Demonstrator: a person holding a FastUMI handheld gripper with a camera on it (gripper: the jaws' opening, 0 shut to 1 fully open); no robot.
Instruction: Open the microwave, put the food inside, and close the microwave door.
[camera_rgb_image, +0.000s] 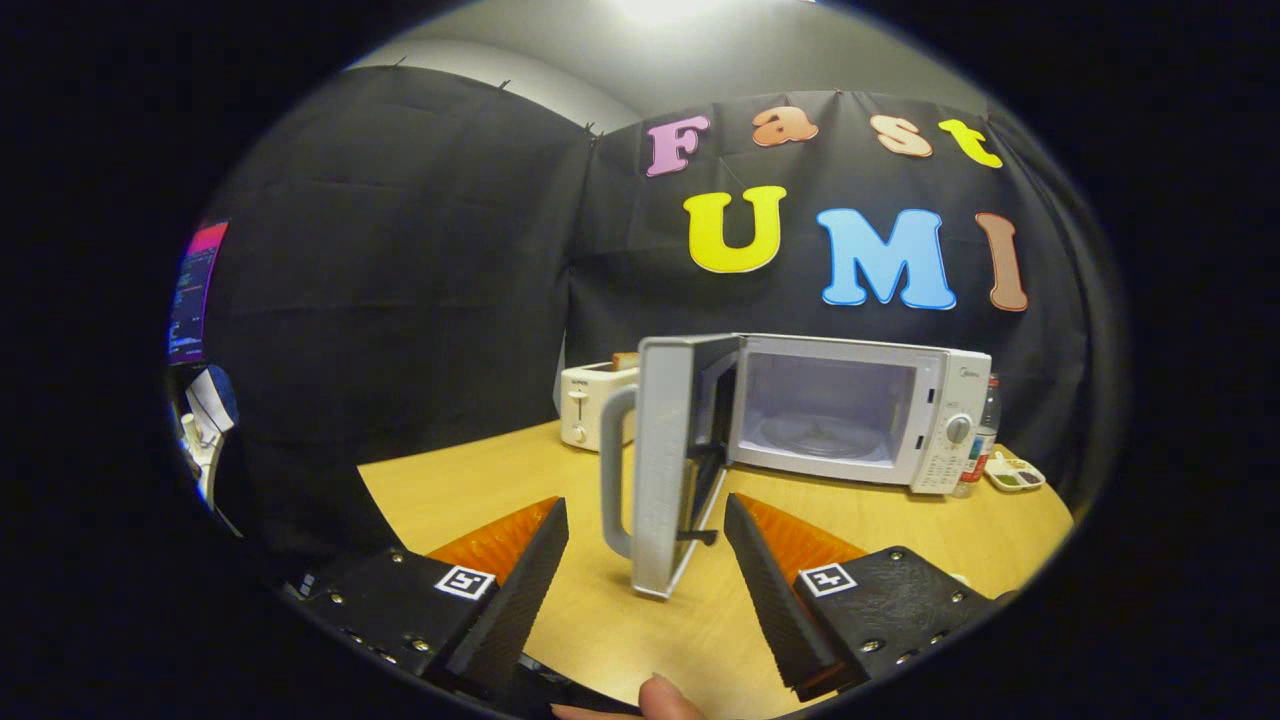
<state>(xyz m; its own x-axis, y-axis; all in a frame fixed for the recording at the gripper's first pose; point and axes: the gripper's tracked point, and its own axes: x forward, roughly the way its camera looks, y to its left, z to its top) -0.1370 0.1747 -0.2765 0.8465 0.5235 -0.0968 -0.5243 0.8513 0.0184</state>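
A white microwave (930, 410) stands on the wooden table (480, 490) with its door (665, 470) swung wide open toward me. The door's grey handle (612, 470) faces left. Inside, the cavity holds a glass turntable (820, 435) with nothing on it. My gripper (645, 515) is open, its fingertips on either side of the door's lower edge without touching it. Nothing is held between the fingers. A small plate of food (1015, 472) lies to the right of the microwave, beside a bottle.
A white toaster (590, 405) with a slice in it stands behind the open door at the left. A plastic bottle (985, 430) stands against the microwave's right side. A fingertip (665, 695) shows just behind my fingers. A screen (195, 290) glows far left.
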